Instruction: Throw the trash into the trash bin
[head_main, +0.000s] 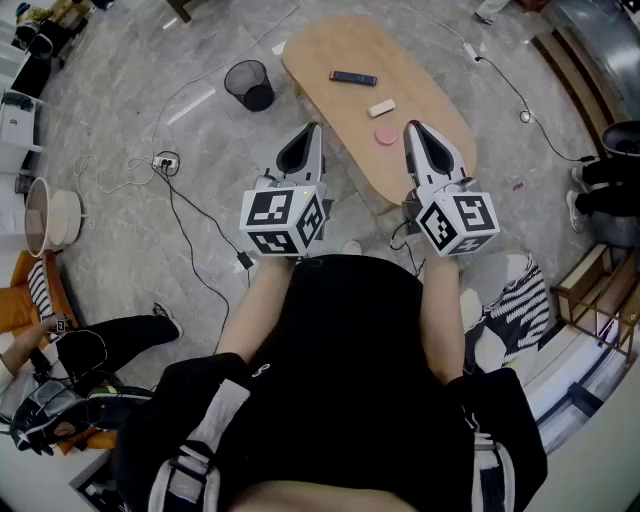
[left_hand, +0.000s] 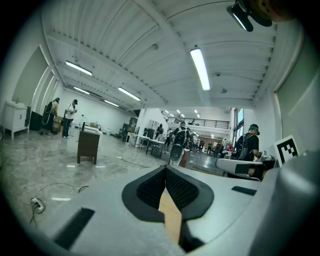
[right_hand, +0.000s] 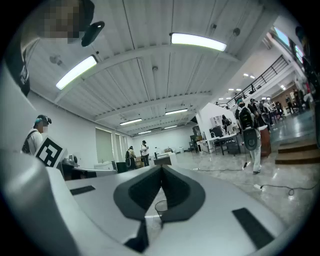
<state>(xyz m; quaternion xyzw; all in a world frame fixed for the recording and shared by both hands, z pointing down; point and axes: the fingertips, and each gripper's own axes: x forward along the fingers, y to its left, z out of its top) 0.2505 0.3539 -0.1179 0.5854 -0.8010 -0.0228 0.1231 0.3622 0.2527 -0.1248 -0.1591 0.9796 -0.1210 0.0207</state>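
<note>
Both hand-held grippers are up in front of the person, w/ nothing in either. The left hand-held gripper (head_main: 311, 130) hangs off the near-left edge of the table (head_main: 440, 105), over the floor (head_main: 120, 110). In the left gripper view its jaws are pressed together at the tips (left_hand: 165, 169), and only a strip of tan shows thru the slit lower down. The right hand-held gripper (head_main: 413, 128) sits over the table's near edge, jaws likewise pressed tight, tips meeting (right_hand: 162, 167) in the right gripper view. 3 things lie on the table, none touched. A pink round piece (head_main: 386, 136) is nearest, towards the near edge, just left of the right hand-held gripper's tip. A small white block (head_main: 381, 108) is just beyond it, approx mid-table. A dark remote (head_main: 353, 77) is further on, towards the far-left end. The trash bin (head_main: 249, 84), black mesh, stands upright on the floor just off the table's far-left end, well apart from both hand-held grippers. A cable (head_main: 190, 215) snakes across the floor on the left. Both gripper views look out level into a big hall w/ ceiling lights, desks and several people standing far off.
</note>
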